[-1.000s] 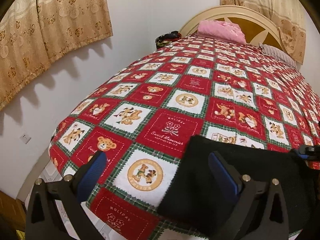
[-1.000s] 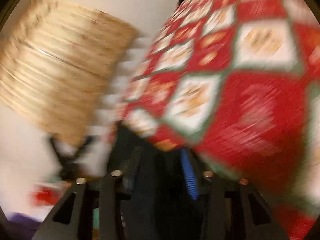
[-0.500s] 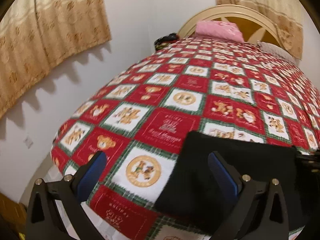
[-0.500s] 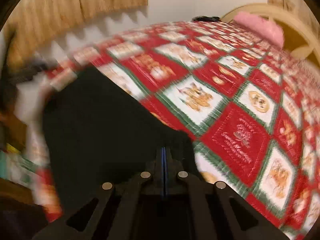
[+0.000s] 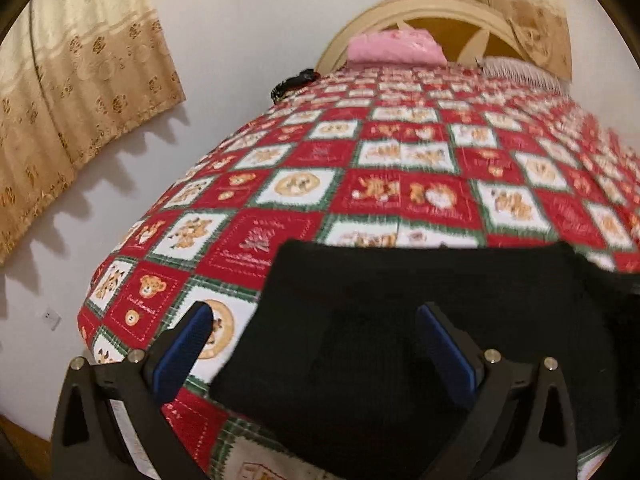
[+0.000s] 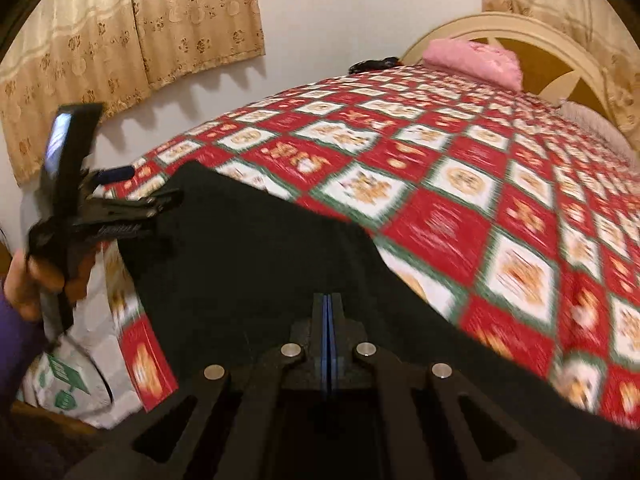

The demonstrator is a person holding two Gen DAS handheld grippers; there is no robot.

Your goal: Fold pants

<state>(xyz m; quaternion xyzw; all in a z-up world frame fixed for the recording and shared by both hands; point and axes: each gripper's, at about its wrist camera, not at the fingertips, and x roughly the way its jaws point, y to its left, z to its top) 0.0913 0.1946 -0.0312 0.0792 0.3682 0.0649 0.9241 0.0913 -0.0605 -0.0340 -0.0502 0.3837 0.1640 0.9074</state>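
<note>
The black pants (image 5: 420, 312) lie flat on the near corner of the bed, folded into a dark slab; they also fill the lower middle of the right wrist view (image 6: 256, 264). My left gripper (image 5: 316, 344) is open, its blue pads spread over the left part of the pants, holding nothing. It also shows in the right wrist view (image 6: 120, 208) at the pants' far left edge. My right gripper (image 6: 327, 336) is shut, pads pressed together over the near edge of the pants; whether cloth is pinched between them is hidden.
The bed's red, white and green patchwork quilt (image 5: 400, 168) stretches back to a pink pillow (image 5: 394, 46) and a cream headboard (image 6: 512, 28). A white wall with tan curtains (image 5: 80, 92) is at the left. A white bag (image 6: 76, 364) sits beside the bed.
My right gripper swung round from facing the wall to facing along the bed, and its jaws went from apart to pressed shut. My left gripper stayed open and drifted forward over the pants.
</note>
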